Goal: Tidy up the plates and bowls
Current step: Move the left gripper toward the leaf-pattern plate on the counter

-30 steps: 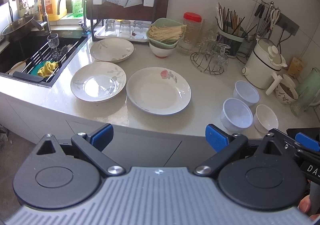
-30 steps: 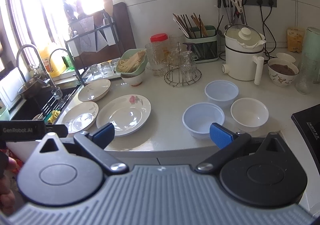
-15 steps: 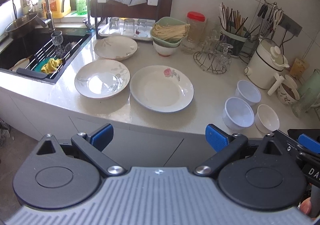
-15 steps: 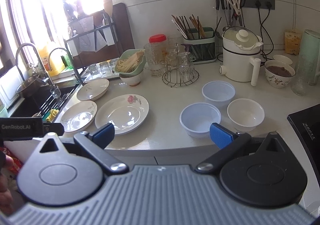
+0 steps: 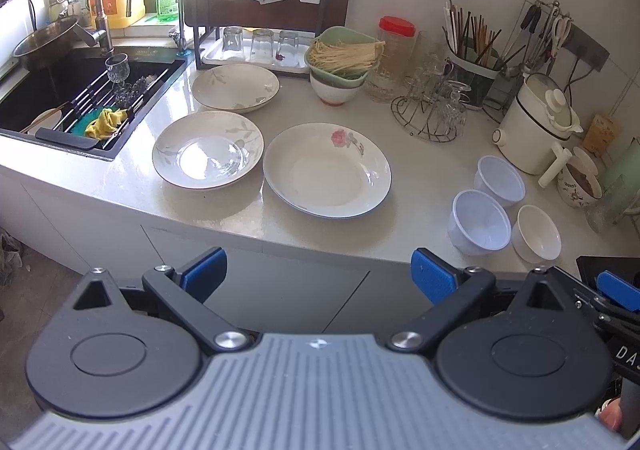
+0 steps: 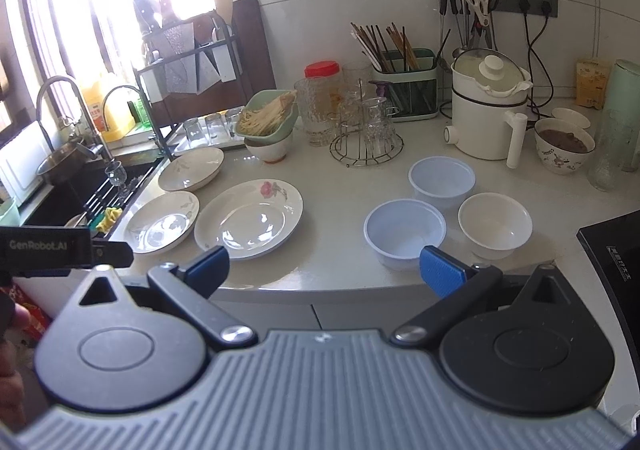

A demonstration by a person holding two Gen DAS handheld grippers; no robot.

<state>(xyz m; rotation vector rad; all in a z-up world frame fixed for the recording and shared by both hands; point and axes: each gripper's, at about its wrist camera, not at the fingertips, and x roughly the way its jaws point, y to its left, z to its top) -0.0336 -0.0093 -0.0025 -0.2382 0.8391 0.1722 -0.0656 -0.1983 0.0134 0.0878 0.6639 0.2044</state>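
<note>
- left gripper [image 5: 318, 274] wide apart, holding nothing, out in front of the counter edge [image 5: 280, 234]
- right gripper [image 6: 324, 270] wide apart too, holding nothing, near the counter edge by the bowls
- three plates flat on the counter: big flower plate [image 5: 327, 169] in the middle, leaf plate [image 5: 208, 149] just beside it on the sink side, far leaf plate [image 5: 235, 87] behind that one
- flower plate and leaf plate very close, rims maybe touching, hard to tell
- three small bowls in a bunch, well apart from the plates: near blue bowl [image 6: 404, 232], far blue bowl [image 6: 441, 181], white bowl [image 6: 495, 224]
- all three bowls upright and empty
- green bowl of noodles [image 5: 342, 57] sitting on top of another bowl, behind the plates
- sink [image 5: 48, 98] at the far side, with a yellow rag [image 5: 106, 122] on its rack
- white pot [image 6: 490, 106] and glass rack [image 6: 366, 138] behind the bowls
</note>
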